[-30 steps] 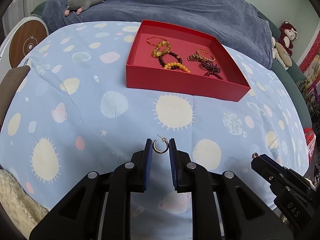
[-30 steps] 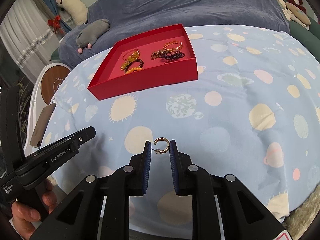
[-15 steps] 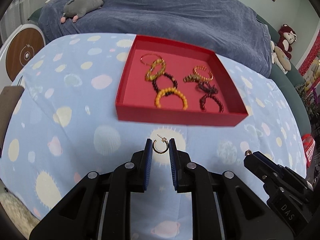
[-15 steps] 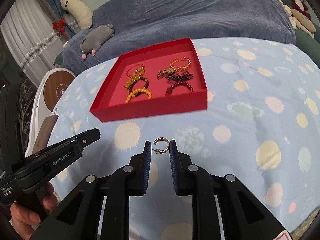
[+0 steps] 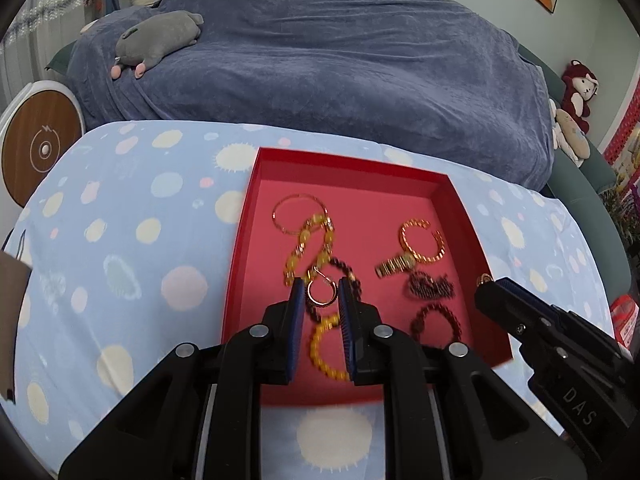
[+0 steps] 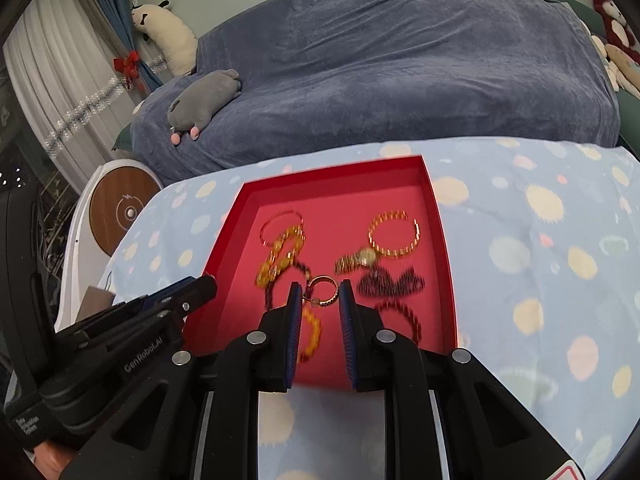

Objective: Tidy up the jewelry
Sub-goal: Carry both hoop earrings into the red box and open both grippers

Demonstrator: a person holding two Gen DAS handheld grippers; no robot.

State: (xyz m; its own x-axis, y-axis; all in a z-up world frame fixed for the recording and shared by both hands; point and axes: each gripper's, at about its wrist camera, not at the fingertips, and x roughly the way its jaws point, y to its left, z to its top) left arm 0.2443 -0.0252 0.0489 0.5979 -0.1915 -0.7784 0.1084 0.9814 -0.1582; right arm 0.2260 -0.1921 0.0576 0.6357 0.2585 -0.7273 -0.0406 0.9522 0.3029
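My left gripper [image 5: 320, 294] is shut on a small gold hoop earring [image 5: 321, 293], held above the red tray [image 5: 240, 240]. My right gripper [image 6: 320, 294] is shut on a second gold hoop earring [image 6: 322, 291], also above the red tray [image 6: 446, 264]. Inside the tray lie several bracelets: a thin gold bangle [image 5: 298, 213], a yellow bead strand [image 5: 306, 246], an orange bead bracelet [image 5: 322, 350], a gold chain cuff [image 5: 424, 240] and dark red bead bracelets [image 5: 436, 322]. The right gripper [image 5: 486, 292] also shows at the lower right of the left wrist view, the left gripper [image 6: 208, 284] at the lower left of the right wrist view.
The tray rests on a blue cloth with sun and planet prints [image 5: 140, 240]. Behind it is a sofa under a dark blue cover [image 5: 340, 72] with a grey plush toy [image 5: 160, 38]. A round white and wooden device [image 5: 38, 146] stands at the left.
Both grippers have moved forward and up, from over the bare cloth to above the red tray, each still holding its earring. The tray now fills the middle of both views.
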